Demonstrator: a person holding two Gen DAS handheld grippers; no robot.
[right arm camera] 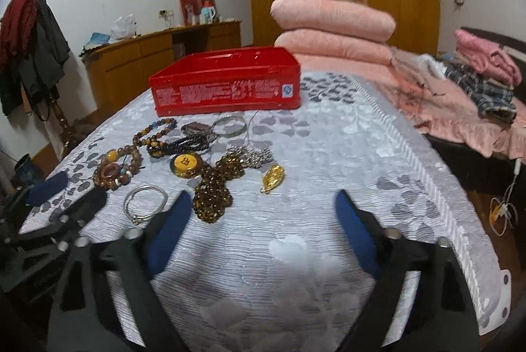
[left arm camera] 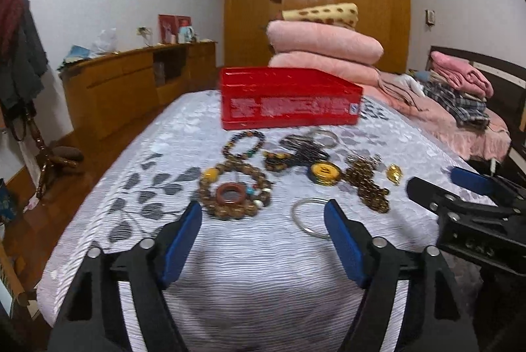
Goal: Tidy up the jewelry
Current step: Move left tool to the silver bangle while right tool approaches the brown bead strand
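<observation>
We cannot see inside the red box; its near wall hides the contents, and the white print on that wall is too blurred to read; the left gripper covers part of the silver bangle near the bed's front edge; the dark pieces just before the box blur into one tangle; the bed runs under both grippers, its near edge unseen.

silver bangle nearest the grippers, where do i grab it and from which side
The silver bangle lies flat on the bedspread, clear of the other pieces. Probably best from above: one finger inside the hoop, one outside, pinching the bare near rim. The left gripper hangs open right beside it, so it looks the handier one.
</observation>
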